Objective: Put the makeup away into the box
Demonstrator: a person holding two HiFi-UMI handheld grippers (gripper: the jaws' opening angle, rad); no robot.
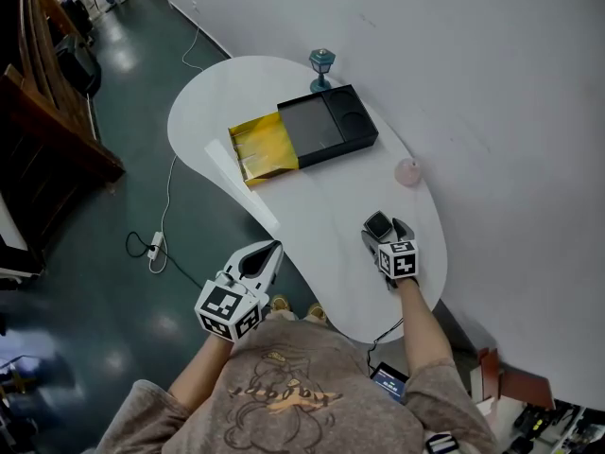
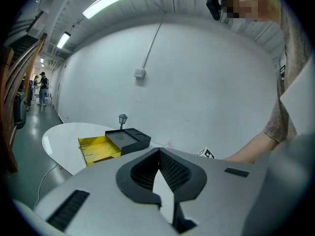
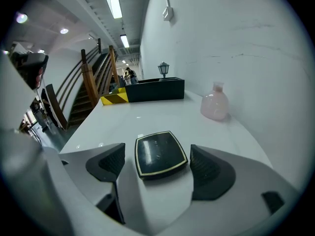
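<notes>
Right gripper view shows the right gripper (image 3: pixel 156 162) low over the white table (image 3: pixel 147 119), with its jaws apart and a black compact (image 3: pixel 158 150) lying flat between them. The compact is nearly square, with a thin gold rim and rounded corners, so it has no real long axis. It is turned a little against the line of the jaws. The two pads stand on either side of its edges, and a narrow gap remains on both sides, so I judge it is not yet gripped. To close, the jaws need only come together on these two opposite edges.

In the head view the left gripper (image 1: pixel 274 249) hangs at the near edge of the table with its jaws together and nothing in them. It is well apart from the compact, so the right hand is clearly the nearer one.

The black box (image 1: pixel 331 126) lies at the far end of the table, ahead and to the left of the compact, and its yellow drawer (image 1: pixel 263 148) is pulled out toward the left. The table between the compact and the box is bare. A pink bottle (image 1: pixel 407 171) stands near the wall-side edge, to the right of the straight way, and probably does not block it. A small teal lantern (image 1: pixel 321 62) stands just behind the box.
</notes>
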